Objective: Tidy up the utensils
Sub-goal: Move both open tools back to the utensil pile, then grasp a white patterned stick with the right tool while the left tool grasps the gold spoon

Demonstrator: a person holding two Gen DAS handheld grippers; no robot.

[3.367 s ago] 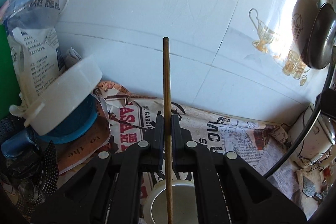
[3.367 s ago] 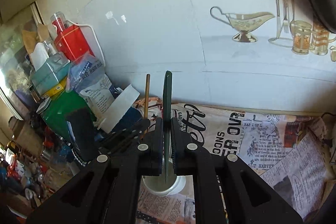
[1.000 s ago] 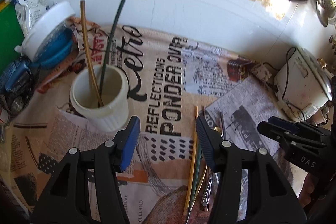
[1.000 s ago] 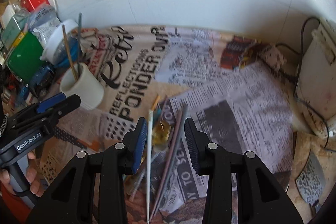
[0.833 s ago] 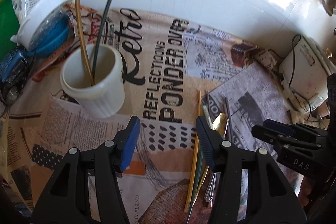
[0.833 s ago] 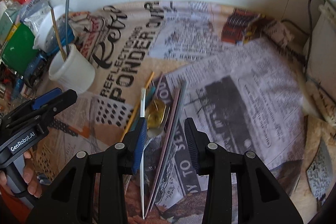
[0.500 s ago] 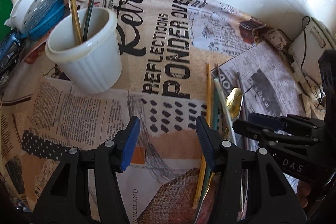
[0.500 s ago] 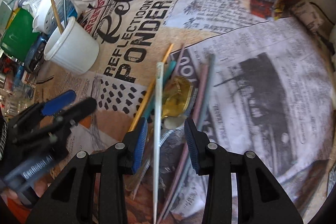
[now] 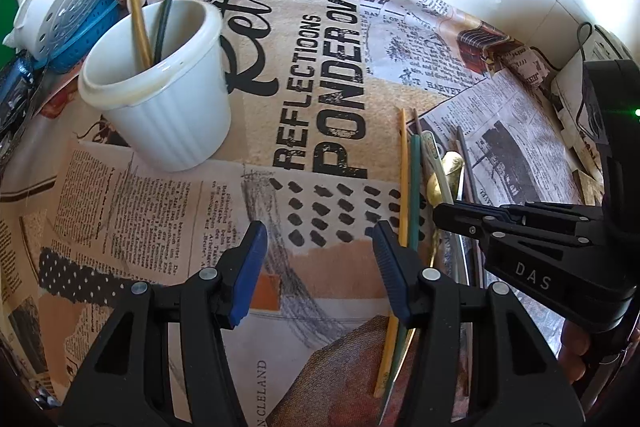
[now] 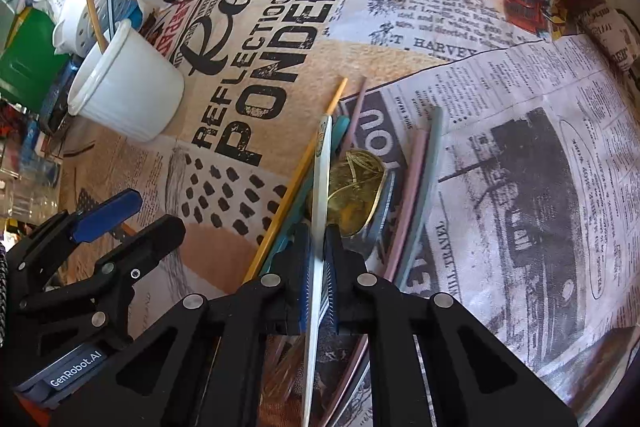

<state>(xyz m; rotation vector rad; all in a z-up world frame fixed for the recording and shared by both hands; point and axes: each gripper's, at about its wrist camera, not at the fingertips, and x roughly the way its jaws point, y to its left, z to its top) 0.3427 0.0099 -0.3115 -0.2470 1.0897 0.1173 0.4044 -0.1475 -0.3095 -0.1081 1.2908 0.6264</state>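
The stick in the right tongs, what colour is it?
White stick, best seen in the right wrist view.

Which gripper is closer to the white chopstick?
Right. The right gripper has its jaws shut on the white chopstick. The left gripper hangs open over bare tablecloth, off to that chopstick's side, not touching it.

— What covers the counter?
— A newspaper-print cloth (image 10: 500, 155).
— And on it?
— A white ribbed cup (image 9: 168, 115) at the left, and a bundle of chopsticks (image 10: 420, 179) with a gold spoon (image 10: 356, 187) lying near the middle.
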